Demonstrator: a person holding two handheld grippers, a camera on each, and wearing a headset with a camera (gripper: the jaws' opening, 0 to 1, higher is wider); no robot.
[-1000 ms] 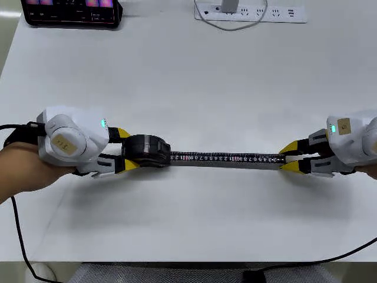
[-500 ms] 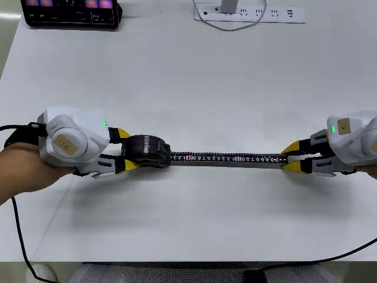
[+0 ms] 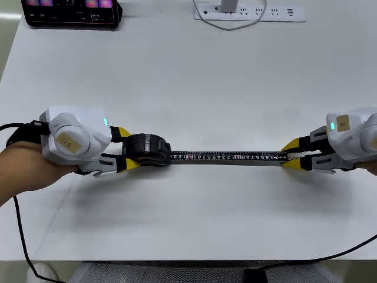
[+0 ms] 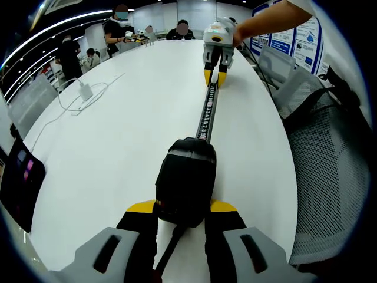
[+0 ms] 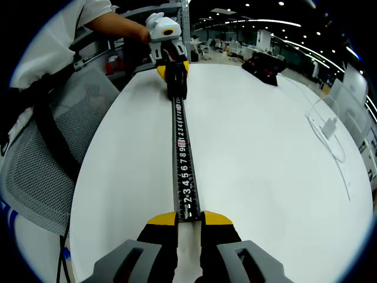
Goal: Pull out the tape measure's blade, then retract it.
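The black tape measure case (image 3: 147, 150) rests on the white table (image 3: 194, 88), with my left gripper (image 3: 125, 149) shut on its rear end. It appears close up between the yellow-tipped jaws in the left gripper view as the case (image 4: 185, 180). Its dark blade (image 3: 227, 157) with white numerals runs straight to the right, just above the tabletop. My right gripper (image 3: 291, 155) is shut on the blade's tip. In the right gripper view the blade (image 5: 182, 159) stretches away from my right gripper (image 5: 188, 219) to the case (image 5: 177, 85).
A white power strip (image 3: 253, 12) with a cable lies at the table's far edge. A dark device with a lit screen (image 3: 70, 12) sits at the far left. A black cable (image 3: 20, 236) trails off the left gripper. Mesh chairs (image 4: 312, 112) stand beside the table.
The right gripper has drifted slightly to the right, drawing the blade out a little further. The left gripper and the case have held almost still.
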